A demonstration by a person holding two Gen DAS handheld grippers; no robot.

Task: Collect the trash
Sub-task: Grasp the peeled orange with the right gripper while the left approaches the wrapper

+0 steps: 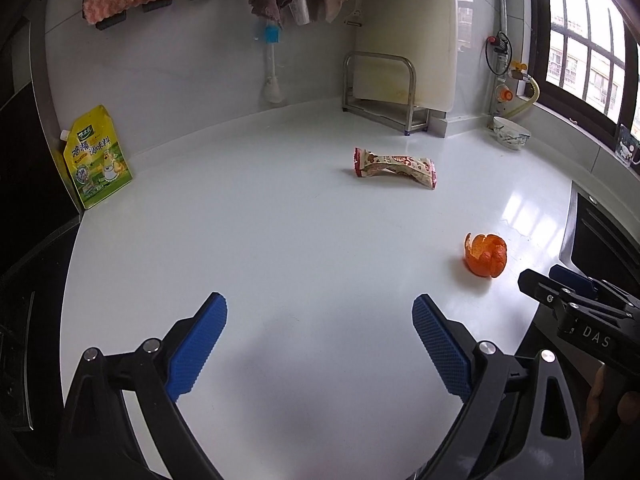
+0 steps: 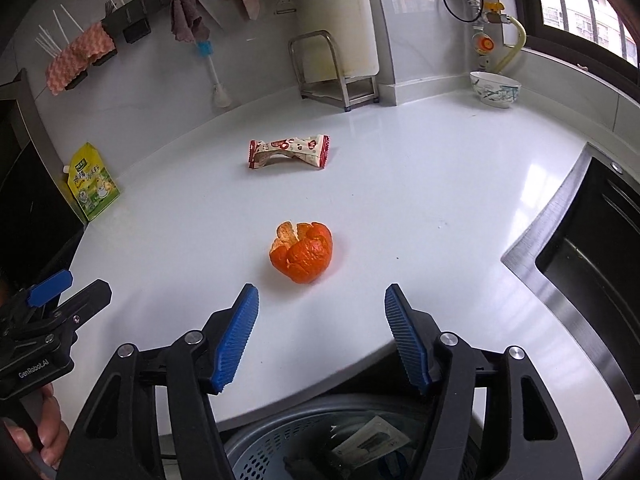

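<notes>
On the right hand-held gripper [image 1: 560, 280]: "DAS"; on the left hand-held gripper [image 2: 68, 284]: "GenRobot.AI".

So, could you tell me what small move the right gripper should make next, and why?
Probably ease the right gripper forward and down over the orange peel. Its jaws stand open and empty, the peel lies on the counter just ahead of them, and the bin with trash already in it sits directly below.
</notes>
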